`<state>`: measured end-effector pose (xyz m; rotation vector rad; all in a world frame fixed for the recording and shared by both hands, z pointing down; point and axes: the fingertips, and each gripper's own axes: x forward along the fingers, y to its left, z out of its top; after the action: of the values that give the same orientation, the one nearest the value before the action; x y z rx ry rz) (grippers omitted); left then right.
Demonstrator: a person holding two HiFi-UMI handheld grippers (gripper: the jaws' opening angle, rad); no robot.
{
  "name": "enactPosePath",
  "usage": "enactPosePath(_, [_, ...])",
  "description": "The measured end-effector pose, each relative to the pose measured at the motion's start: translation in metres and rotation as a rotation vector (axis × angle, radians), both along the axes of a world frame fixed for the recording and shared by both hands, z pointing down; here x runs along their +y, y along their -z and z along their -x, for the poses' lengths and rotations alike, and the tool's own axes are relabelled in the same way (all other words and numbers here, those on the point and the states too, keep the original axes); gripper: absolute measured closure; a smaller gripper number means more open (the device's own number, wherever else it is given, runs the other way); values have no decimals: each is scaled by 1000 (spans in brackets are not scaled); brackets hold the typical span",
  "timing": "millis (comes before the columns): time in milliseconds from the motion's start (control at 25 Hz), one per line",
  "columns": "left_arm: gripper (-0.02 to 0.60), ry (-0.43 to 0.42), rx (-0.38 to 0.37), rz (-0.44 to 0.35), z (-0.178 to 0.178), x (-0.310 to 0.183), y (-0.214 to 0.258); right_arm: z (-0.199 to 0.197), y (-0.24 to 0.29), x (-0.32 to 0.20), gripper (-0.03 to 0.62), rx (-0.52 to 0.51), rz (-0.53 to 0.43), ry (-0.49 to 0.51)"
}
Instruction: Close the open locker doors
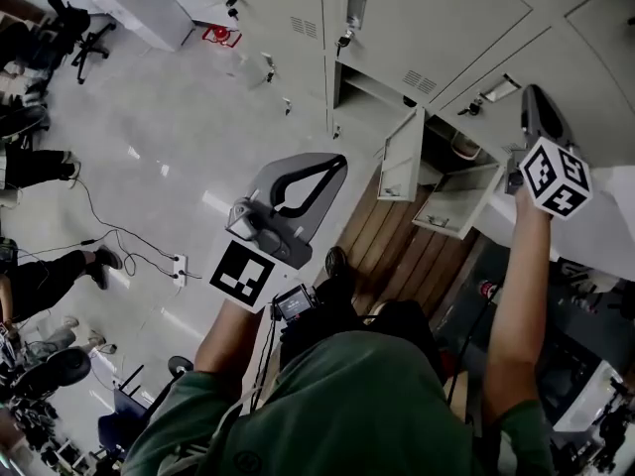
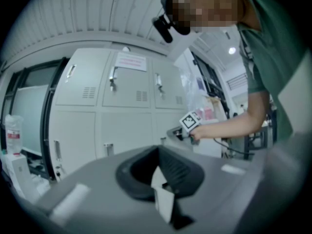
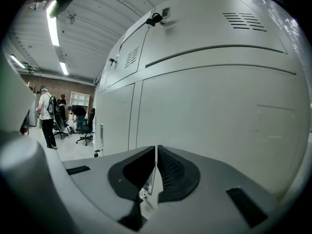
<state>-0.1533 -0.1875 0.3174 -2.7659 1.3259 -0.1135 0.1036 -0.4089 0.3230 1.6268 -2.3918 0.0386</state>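
A: Entry one, the open locker doors. Where are they?

B: Two on record, head view. The first door (image 1: 402, 157) sits right of centre, its leaf running 12 to 6. The second door (image 1: 458, 198) is just beside it at 4 o'clock, its leaf slanting 8 to 2, with a dark compartment (image 1: 451, 147) behind. Both stand out from the locker bank (image 1: 437, 28).

A: Entry two?

B: The right gripper (image 1: 534, 97), jaws pressed together, with nothing I can make out between them. A closed locker face (image 3: 219, 111) fills its own view. From its tip the second door lies at 7 o'clock, near.

A: Entry three?

B: The left gripper (image 1: 337, 165), jaws likewise together, empty and held in mid-air. The first door lies at 3 o'clock from it, apart.

A: Assessment?

B: By my judgement, the right hand serves the second door and the left hand the first. Each leaf wants a push toward 12, back against the bank.
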Motion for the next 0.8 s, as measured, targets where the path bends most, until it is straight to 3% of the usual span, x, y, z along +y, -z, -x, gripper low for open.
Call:
enactPosePath(520, [578,-54,48,5,-23,18,4,-18,-19,95,579,-34,-13,67])
enactPosePath(800, [577,-114,26,18,-65,24,-7,-59,-47,152,579,-90,-22,79])
